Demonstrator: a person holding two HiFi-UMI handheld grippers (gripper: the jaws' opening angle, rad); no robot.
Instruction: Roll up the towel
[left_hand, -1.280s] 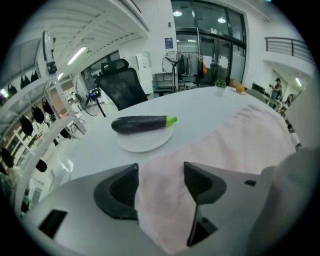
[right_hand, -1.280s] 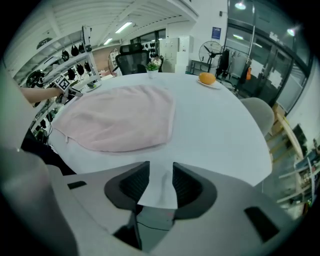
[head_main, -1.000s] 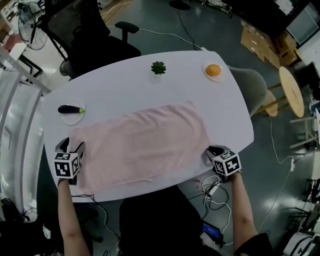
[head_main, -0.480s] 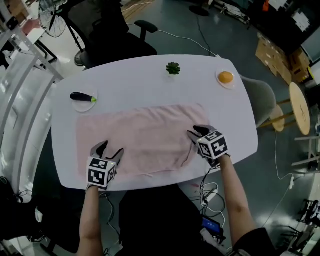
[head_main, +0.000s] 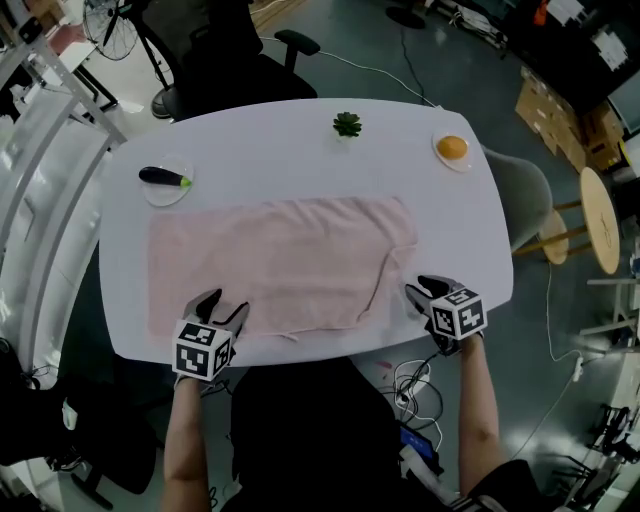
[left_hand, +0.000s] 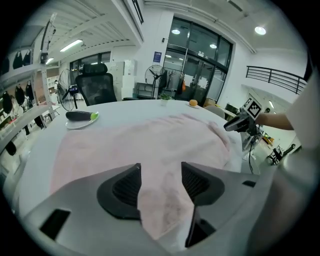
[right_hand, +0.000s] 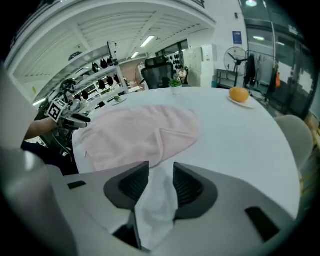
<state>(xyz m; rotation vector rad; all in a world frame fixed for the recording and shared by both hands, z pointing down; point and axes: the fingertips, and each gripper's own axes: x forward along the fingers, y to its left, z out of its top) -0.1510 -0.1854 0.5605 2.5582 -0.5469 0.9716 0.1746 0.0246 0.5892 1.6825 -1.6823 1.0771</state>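
A pink towel (head_main: 270, 260) lies spread on the white oval table (head_main: 300, 150). Its near right corner (head_main: 385, 280) is folded over onto the cloth. My left gripper (head_main: 222, 308) is at the towel's near edge. In the left gripper view its jaws have just been closing, and the towel's edge (left_hand: 157, 200) lies between the pads without being pinched. My right gripper (head_main: 422, 288) hovers over bare table just right of the folded corner (right_hand: 170, 137). Its jaws have just been opening, and only white tabletop shows between them.
An eggplant on a small plate (head_main: 165, 180) sits at the far left. A little potted plant (head_main: 347, 125) and an orange on a plate (head_main: 452, 148) stand along the far edge. An office chair (head_main: 240, 60) is behind the table, and cables (head_main: 415, 380) lie on the floor by my right.
My left gripper slid right along the near edge. My right gripper went in over the towel's right corner, then pulled back off the cloth, and that corner now lies folded over.
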